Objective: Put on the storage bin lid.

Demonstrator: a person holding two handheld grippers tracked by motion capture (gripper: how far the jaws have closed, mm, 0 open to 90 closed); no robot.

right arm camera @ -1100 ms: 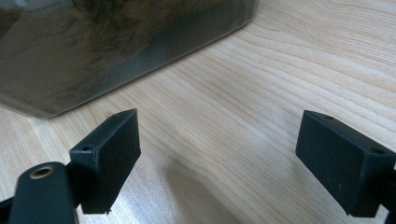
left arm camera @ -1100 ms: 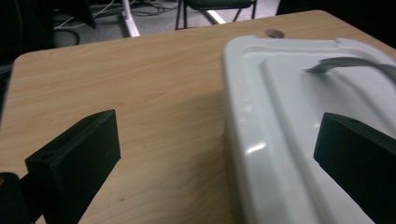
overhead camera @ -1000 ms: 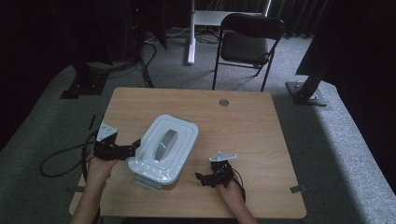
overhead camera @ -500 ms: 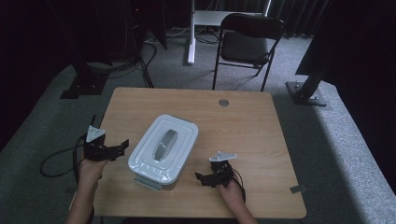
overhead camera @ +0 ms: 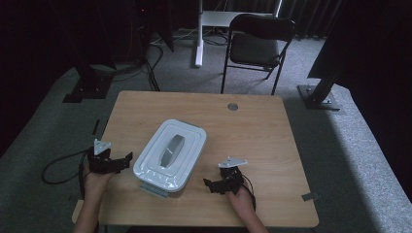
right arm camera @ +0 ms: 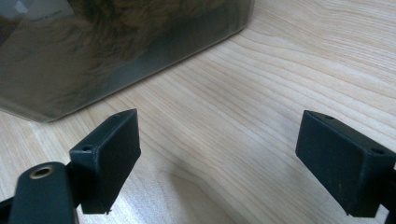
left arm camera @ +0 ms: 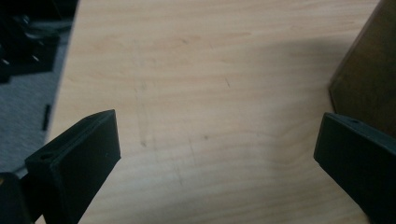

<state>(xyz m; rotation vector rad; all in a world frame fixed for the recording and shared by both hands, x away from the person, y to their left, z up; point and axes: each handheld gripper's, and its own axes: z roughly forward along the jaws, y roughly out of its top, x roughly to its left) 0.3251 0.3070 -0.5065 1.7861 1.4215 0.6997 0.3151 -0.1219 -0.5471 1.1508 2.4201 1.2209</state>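
Storage box with its white lid sits on our wooden table, between our two grippers. Our left gripper gapes wide just beside its left edge, gripping nothing. Our right gripper also spreads wide, empty, near its right corner.
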